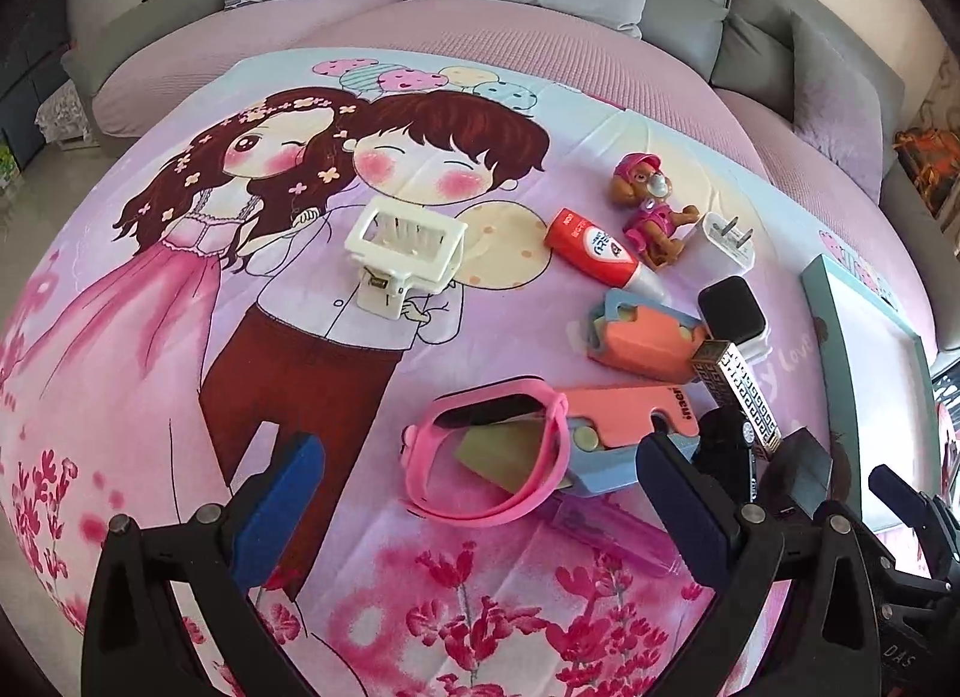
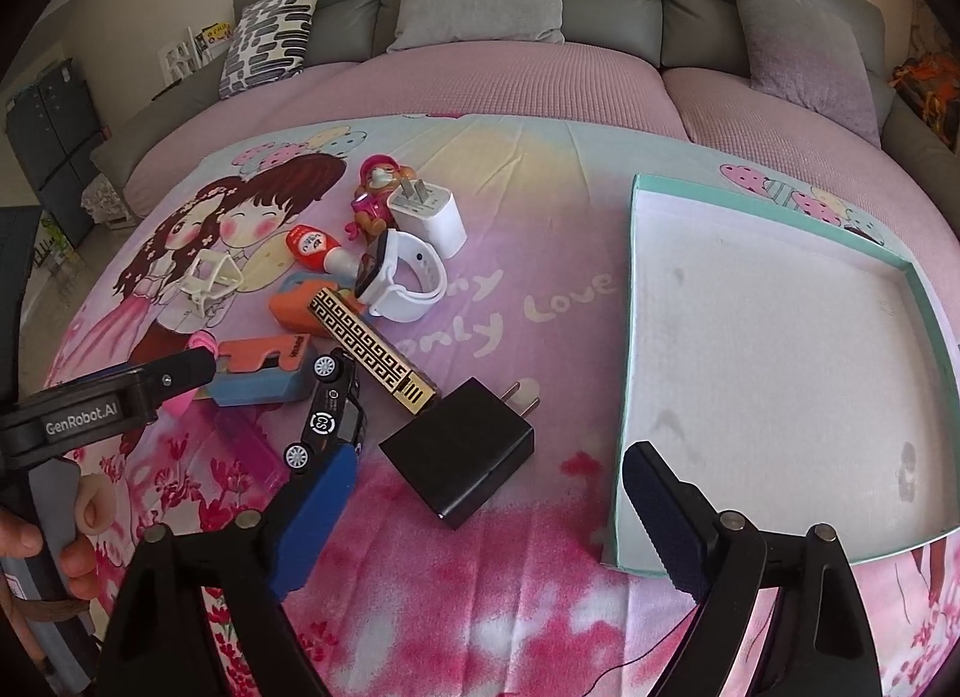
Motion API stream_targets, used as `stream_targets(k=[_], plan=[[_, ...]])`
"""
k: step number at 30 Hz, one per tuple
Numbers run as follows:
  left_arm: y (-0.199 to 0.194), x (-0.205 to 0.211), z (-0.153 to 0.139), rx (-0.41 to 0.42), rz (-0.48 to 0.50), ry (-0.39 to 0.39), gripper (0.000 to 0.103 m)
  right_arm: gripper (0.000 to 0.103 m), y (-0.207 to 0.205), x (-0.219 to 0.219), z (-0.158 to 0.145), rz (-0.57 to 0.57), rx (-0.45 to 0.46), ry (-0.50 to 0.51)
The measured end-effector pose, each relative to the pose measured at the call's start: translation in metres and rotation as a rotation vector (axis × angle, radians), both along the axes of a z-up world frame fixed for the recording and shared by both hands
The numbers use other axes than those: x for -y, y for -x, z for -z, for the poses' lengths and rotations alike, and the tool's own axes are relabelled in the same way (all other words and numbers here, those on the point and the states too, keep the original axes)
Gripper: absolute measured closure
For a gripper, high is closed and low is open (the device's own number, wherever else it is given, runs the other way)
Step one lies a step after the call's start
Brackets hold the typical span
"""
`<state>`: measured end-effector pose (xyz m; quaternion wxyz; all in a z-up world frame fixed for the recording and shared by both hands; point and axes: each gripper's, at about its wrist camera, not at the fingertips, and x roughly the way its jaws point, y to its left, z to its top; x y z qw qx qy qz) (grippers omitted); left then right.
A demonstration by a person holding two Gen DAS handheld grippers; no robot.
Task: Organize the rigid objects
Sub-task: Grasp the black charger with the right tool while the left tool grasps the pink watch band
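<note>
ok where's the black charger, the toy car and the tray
black charger (image 2: 459, 451), right wrist view, on its flat top face
toy car (image 2: 329, 418), right wrist view, on its black roof
tray (image 2: 627, 349), right wrist view, on its teal left wall

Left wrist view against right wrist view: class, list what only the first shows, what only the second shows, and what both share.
Only the left wrist view shows the pink goggles whole, lying between the open left tongs.

Only the right wrist view shows the black charger whole, the white watch strap, the full inside of the teal tray, and a hand.

Both show the white clip, red tube, toy dog, white plug and gold patterned box.
</note>
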<state>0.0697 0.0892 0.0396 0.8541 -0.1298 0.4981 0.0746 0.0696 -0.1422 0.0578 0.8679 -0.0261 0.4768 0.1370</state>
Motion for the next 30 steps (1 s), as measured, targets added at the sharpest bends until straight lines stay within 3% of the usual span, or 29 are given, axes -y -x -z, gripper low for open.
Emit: stream_targets(k=[16, 22, 26, 30], plan=[[0.001, -0.012, 0.016, 0.029, -0.025, 0.095, 0.006, 0.025, -0.005, -0.008, 0.015, -0.005, -0.022, 0.013], [0.001, -0.011, 0.014, 0.060, -0.004, 0.146, 0.026, 0.029, -0.007, -0.011, 0.020, -0.020, -0.026, 0.000], [0.001, -0.011, 0.013, 0.073, 0.005, 0.171, 0.039, 0.048, -0.009, -0.011, 0.027, -0.017, -0.069, -0.033], [0.002, -0.012, 0.012, 0.073, 0.006, 0.177, 0.040, 0.055, -0.009, -0.006, 0.027, -0.003, -0.069, -0.052]])
